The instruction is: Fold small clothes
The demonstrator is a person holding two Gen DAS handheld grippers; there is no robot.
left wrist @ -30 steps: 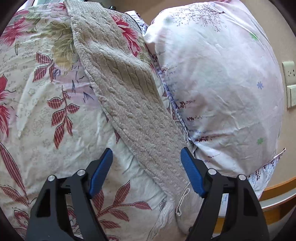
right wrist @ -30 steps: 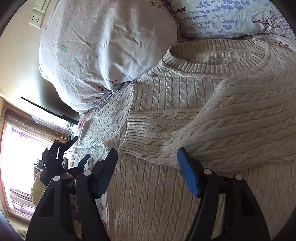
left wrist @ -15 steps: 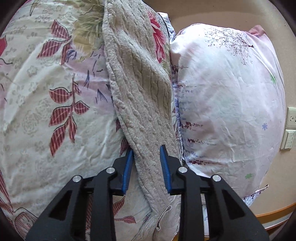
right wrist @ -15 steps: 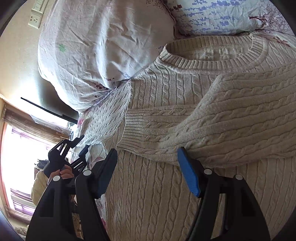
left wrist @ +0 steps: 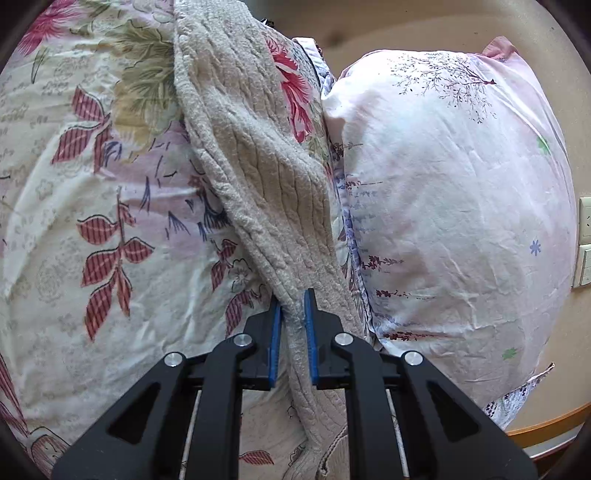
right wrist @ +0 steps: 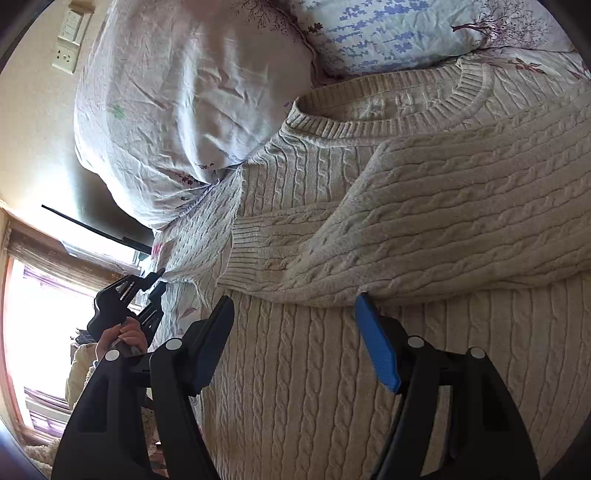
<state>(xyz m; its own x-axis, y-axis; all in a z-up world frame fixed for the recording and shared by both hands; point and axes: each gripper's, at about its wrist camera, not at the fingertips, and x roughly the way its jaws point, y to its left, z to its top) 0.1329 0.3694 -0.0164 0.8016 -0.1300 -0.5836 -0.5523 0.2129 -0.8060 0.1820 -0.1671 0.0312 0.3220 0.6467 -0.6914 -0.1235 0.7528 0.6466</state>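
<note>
**Two grippers at a cream cable-knit sweater on a floral bed**

Left wrist view: the left gripper (left wrist: 292,295), black with blue pads, has its jaws drawn together on a narrow ridge of the cream cable-knit sweater (left wrist: 258,158). The pinched knit runs between the pads and stretches away from the camera as a long sleeve-like strip. It lies across the white bedsheet with red and green leaf print (left wrist: 92,221), which fills the left half of the view. Just right of the strip sits the plump pale pink pillow with fine twig print (left wrist: 454,206), its edge touching the knit near the gripper. Beige wall switches (left wrist: 584,243) show at the far right edge.

Right wrist view: the right gripper (right wrist: 295,306) has its jaws spread wide apart and grips nothing. It hovers above the sweater body, with one folded sleeve (right wrist: 406,229) laid across the chest just beyond the fingertips. The ribbed round collar (right wrist: 388,107) lies further off, beside the pale pillow and a second pillow with blue sprig print (right wrist: 388,33). At lower left the other gripper, held in a bare hand (right wrist: 123,334), clamps the far sleeve end near a bright window (right wrist: 44,314)
</note>
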